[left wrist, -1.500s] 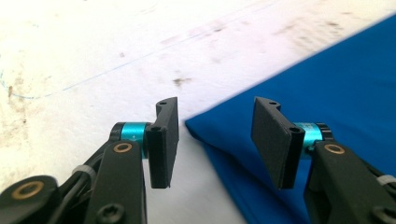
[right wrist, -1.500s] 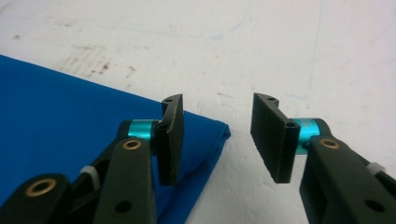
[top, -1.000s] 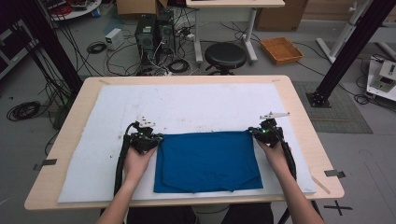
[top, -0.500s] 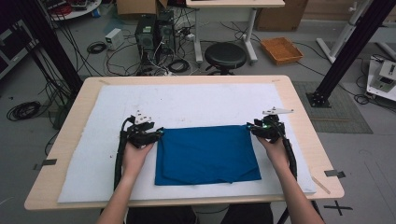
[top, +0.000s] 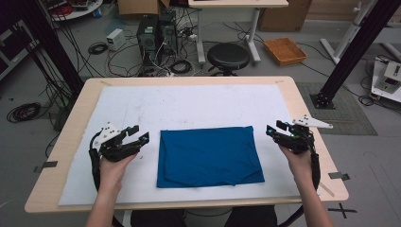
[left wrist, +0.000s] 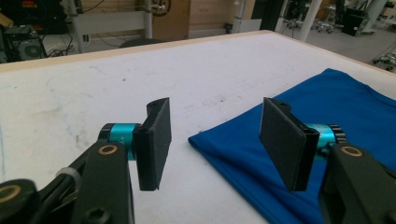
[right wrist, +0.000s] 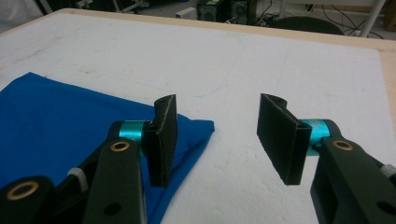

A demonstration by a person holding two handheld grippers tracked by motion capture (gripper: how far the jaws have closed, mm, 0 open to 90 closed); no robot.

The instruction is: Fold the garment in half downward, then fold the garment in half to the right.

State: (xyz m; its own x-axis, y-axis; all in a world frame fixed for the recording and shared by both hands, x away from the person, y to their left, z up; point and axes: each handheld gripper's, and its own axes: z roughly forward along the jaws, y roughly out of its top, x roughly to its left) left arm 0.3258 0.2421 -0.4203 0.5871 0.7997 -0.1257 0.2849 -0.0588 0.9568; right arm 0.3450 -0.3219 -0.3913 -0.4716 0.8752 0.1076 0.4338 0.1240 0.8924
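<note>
A blue cloth [top: 208, 156], folded into a flat rectangle, lies on the white mat [top: 189, 104] near the table's front. My left gripper [top: 141, 137] hovers just left of the cloth's far left corner, a small gap away. Its jaws have just been opening and hold nothing. In the left gripper view the gripper [left wrist: 215, 140] stands open, with the cloth's corner [left wrist: 355, 107] beyond and under the right jaw. My right gripper [top: 273, 130] sits just right of the far right corner; its jaws too have just been opening and are empty. In the right gripper view the gripper [right wrist: 217, 135] is open beside the cloth [right wrist: 60, 121].
The mat covers most of the wooden table [top: 302, 109]. Bare mat stretches behind the cloth and to both sides. On the floor beyond stand a black stool [top: 228, 56], computer towers [top: 153, 33], cables and an orange tray [top: 285, 49].
Both grippers have opened, let go of the cloth's far corners and moved outward, away from it. The cloth now lies flat and a little wider.
</note>
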